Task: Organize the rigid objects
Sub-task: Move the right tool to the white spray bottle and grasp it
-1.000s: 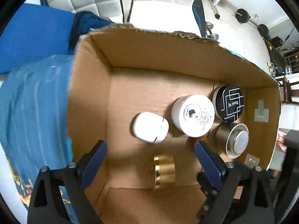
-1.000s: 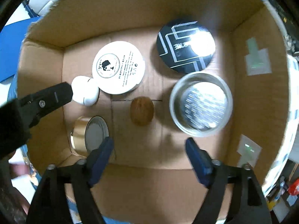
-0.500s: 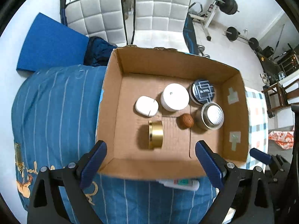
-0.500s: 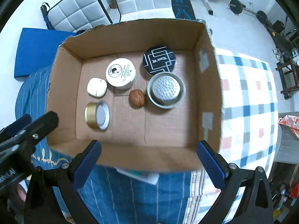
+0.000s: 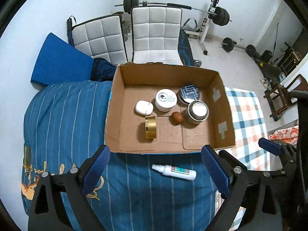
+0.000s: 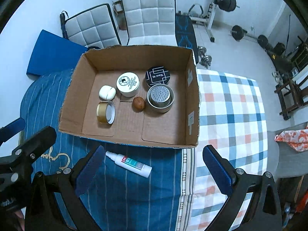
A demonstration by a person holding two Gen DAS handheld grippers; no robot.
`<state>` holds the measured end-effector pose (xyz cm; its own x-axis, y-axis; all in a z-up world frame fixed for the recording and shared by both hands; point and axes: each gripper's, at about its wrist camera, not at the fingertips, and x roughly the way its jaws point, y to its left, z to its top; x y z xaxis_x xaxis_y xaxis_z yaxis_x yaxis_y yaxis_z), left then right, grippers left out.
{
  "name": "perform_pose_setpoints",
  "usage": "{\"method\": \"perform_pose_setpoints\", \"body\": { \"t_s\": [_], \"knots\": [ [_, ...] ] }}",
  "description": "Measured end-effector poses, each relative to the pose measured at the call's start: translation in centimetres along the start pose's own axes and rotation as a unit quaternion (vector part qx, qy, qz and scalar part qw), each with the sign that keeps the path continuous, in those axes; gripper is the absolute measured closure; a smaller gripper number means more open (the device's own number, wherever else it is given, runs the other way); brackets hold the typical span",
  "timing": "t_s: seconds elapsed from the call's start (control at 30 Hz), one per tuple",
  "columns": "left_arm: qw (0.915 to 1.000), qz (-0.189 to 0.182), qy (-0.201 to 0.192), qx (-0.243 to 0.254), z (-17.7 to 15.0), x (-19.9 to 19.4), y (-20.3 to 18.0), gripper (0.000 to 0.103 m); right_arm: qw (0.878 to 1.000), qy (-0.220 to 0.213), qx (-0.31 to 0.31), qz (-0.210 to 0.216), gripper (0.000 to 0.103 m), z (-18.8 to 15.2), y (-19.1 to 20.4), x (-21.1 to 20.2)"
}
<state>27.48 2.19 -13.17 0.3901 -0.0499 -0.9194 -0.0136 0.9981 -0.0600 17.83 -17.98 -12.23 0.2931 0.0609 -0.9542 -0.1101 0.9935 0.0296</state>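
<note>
An open cardboard box (image 5: 211, 77) (image 6: 192, 100) lies on the bed. Inside it sit a white case (image 5: 144, 107) (image 6: 107, 92), a white jar (image 5: 166, 100) (image 6: 128, 84), a black tin (image 5: 189, 94) (image 6: 157, 76), a steel filter cup (image 5: 197, 112) (image 6: 160, 98), a walnut (image 5: 177, 117) (image 6: 139, 104) and a gold lid (image 5: 151, 127) (image 6: 105, 112). A white spray bottle (image 5: 174, 171) (image 6: 129, 163) lies on the blue cover in front of the box. My left gripper (image 5: 156, 171) and my right gripper (image 6: 151, 171) both hang high above the bed, open and empty.
The bed has a blue striped cover (image 5: 63, 119) on the left and a checked sheet (image 6: 231, 115) on the right. Two white quilted chairs (image 5: 156, 34), a blue mat (image 5: 57, 61) and a weight bench (image 6: 211, 5) stand beyond. The left gripper's finger (image 6: 32, 140) shows low left in the right wrist view.
Both grippers have risen up and back out of the box, so the whole box, the bed and the spray bottle have come into view. A walnut now lies in the box.
</note>
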Motion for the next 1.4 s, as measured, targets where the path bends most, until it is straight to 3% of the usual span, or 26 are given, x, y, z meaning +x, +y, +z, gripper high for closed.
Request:
{"method": "perform_pose_setpoints", "body": {
  "t_s": [0.17, 0.27, 0.33, 0.47, 0.67, 0.87, 0.93, 1.13, 1.23, 1.4],
  "knots": [
    [0.9999, -0.002, -0.009, -0.007, -0.7, -0.4, 0.2, 0.006, 1.000, -0.007, -0.002, 0.018, 0.000, -0.7, 0.0, -0.4],
    [0.9996, 0.017, -0.008, -0.023, -2.0, 1.0, 1.4, 0.006, 0.999, 0.019, -0.027, 0.038, 0.000, -1.7, 0.9, 1.6],
    [0.9989, 0.028, 0.009, -0.035, -3.5, 2.8, 2.5, 0.006, 0.997, 0.047, -0.052, 0.040, 0.000, -2.9, 1.9, 4.2],
    [0.9934, 0.040, 0.080, -0.071, -7.8, 8.2, 5.1, 0.006, 0.991, 0.091, -0.099, 0.029, 0.000, -5.4, 3.9, 9.6],
    [0.9823, 0.020, 0.162, -0.091, -12.4, 15.1, 7.3, 0.006, 0.980, 0.130, -0.153, -0.001, 0.018, -8.1, 6.6, 16.4],
    [0.9777, 0.004, 0.194, -0.080, -14.3, 18.4, 7.9, 0.006, 0.972, 0.143, -0.187, -0.022, 0.027, -8.9, 7.9, 20.6],
    [0.9766, 0.002, 0.200, -0.077, -14.5, 19.0, 8.0, 0.006, 0.970, 0.144, -0.196, -0.023, 0.037, -9.1, 8.1, 21.2],
    [0.9760, -0.003, 0.206, -0.071, -14.4, 19.4, 7.4, 0.006, 0.972, 0.169, -0.162, -0.008, 0.065, -9.8, 7.1, 20.9],
    [0.9773, -0.001, 0.205, -0.054, -14.2, 19.2, 5.8, 0.006, 0.973, 0.199, -0.117, -0.008, 0.067, -11.6, 5.2, 20.5],
    [0.9763, -0.014, 0.215, -0.017, -15.4, 18.8, 1.9, 0.006, 0.965, 0.258, 0.019, 0.036, 0.067, -15.7, 0.2, 19.5]
  ]
}}
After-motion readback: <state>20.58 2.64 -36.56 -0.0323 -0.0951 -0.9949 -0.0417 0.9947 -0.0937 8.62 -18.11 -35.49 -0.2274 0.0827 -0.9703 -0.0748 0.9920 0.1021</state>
